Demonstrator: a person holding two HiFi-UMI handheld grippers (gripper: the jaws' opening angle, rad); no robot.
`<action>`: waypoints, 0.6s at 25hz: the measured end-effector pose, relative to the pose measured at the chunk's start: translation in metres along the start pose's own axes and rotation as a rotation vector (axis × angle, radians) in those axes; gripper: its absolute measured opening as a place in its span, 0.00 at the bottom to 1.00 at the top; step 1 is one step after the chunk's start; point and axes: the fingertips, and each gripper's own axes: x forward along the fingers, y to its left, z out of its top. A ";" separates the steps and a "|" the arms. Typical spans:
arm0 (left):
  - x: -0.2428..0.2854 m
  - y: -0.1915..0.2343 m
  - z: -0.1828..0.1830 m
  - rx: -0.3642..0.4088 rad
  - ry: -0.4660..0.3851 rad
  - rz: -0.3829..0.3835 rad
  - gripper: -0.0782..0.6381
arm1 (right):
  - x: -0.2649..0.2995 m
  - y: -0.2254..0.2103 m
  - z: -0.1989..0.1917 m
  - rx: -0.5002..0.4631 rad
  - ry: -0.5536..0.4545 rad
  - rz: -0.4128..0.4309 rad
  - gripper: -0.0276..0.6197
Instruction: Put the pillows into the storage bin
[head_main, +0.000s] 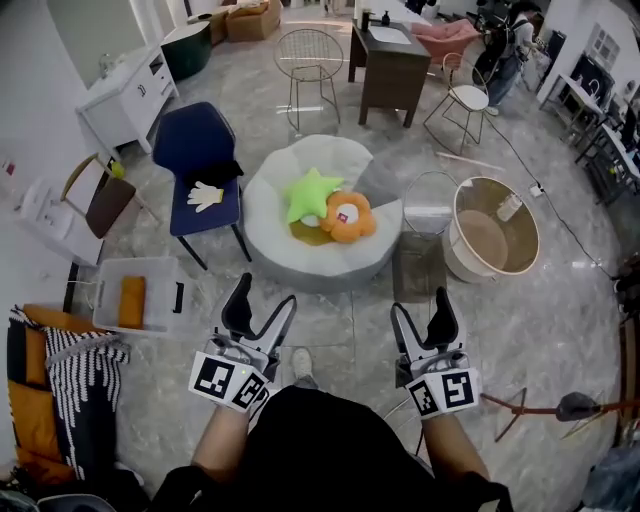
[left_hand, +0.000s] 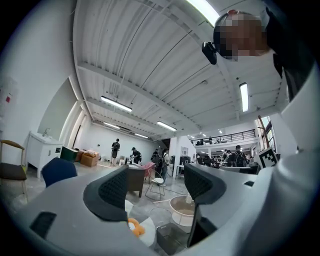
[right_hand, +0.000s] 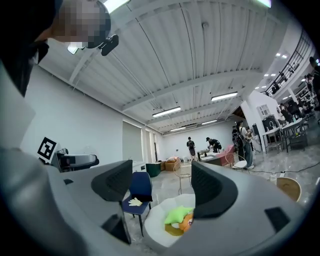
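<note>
Both claws stood spread and empty, short of the white beanbag (head_main: 268, 215); the left claw (head_main: 265, 293) and the right claw (head_main: 420, 303) pointed level toward it, touching nothing. A green star pillow (head_main: 310, 192) and an orange flower pillow (head_main: 349, 216) lay touching side by side on the beanbag's seat, a mustard cushion (head_main: 312, 236) partly under them; the clear storage bin (head_main: 140, 263) sat on the floor well to the beanbag's left and nearer the person, an orange item (head_main: 131, 300) lying in it. The step in hand looked to be the approach. Done well, it would likely mean lowering a claw to the seat and biting deep into a pillow's soft body rather than a thin star point, since a pinch at the tip might slip; the blue chair (head_main: 195, 145) just beside the beanbag's left edge would want a clear berth on the carry to the bin.
</note>
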 end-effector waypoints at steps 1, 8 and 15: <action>0.008 0.007 0.002 0.004 -0.004 -0.013 0.59 | 0.010 0.001 0.002 -0.007 -0.005 -0.005 0.59; 0.051 0.061 0.009 -0.009 -0.010 -0.079 0.59 | 0.081 0.009 0.003 -0.057 -0.016 -0.036 0.59; 0.072 0.107 0.009 -0.017 0.011 -0.117 0.59 | 0.139 0.021 -0.015 -0.051 0.010 -0.037 0.59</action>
